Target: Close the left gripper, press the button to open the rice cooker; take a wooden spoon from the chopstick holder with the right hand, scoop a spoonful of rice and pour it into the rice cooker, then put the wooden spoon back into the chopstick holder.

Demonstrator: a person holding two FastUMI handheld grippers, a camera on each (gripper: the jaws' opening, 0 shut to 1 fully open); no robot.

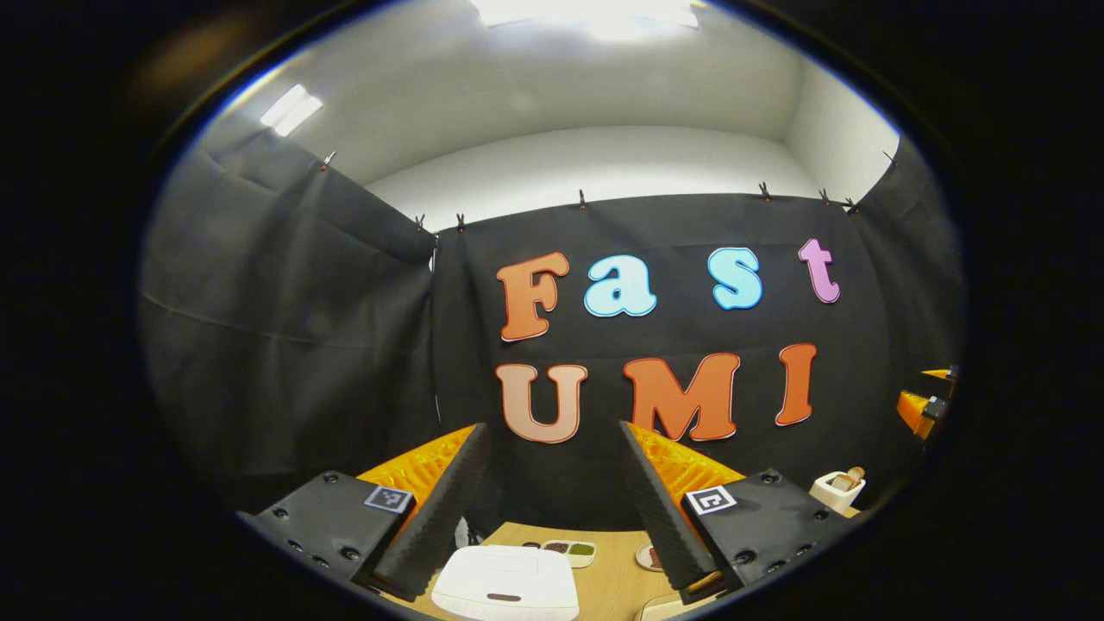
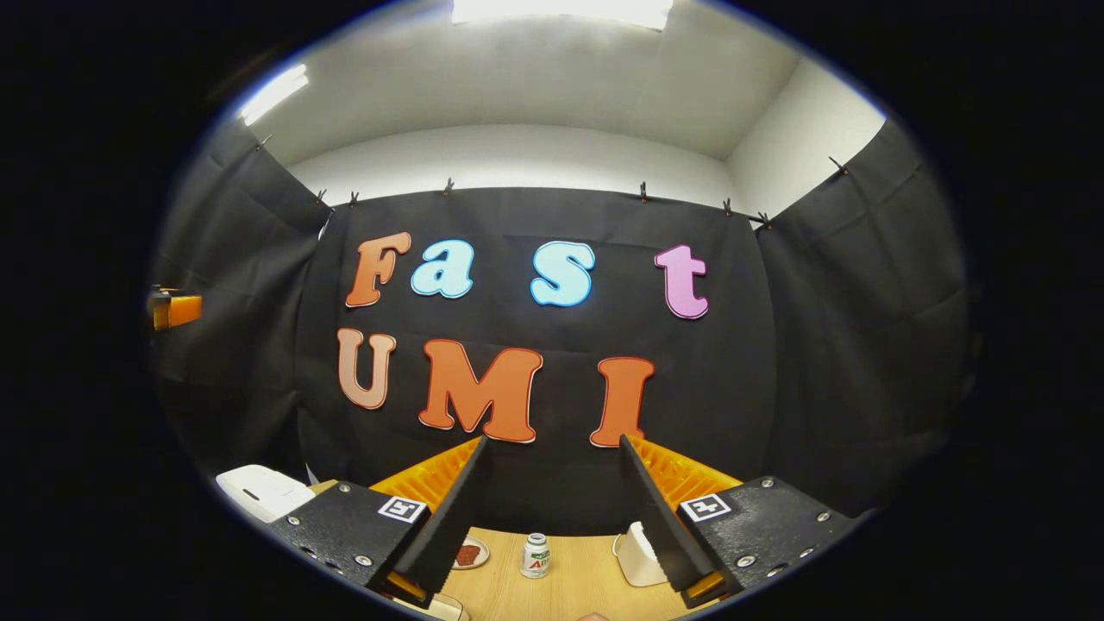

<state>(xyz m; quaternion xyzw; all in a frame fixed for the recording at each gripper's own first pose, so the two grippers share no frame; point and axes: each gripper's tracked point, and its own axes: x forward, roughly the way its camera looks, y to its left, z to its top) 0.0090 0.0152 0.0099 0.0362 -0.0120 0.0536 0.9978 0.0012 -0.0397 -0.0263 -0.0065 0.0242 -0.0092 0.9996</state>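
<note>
In the left gripper view, the left gripper [image 1: 552, 483] hangs high over the table [image 1: 612, 582], fingers spread wide and empty. The white rice cooker [image 1: 506, 585] sits just below between them, lid shut, a dark slot on its near face. Far right stands the white holder [image 1: 837, 492] with the wooden spoon [image 1: 850, 477] poking out.

In the right gripper view, the right gripper [image 2: 552, 492] is likewise wide and empty. The cooker lies at far left; a small bottle [image 2: 536, 555] stands between the fingers.
</note>
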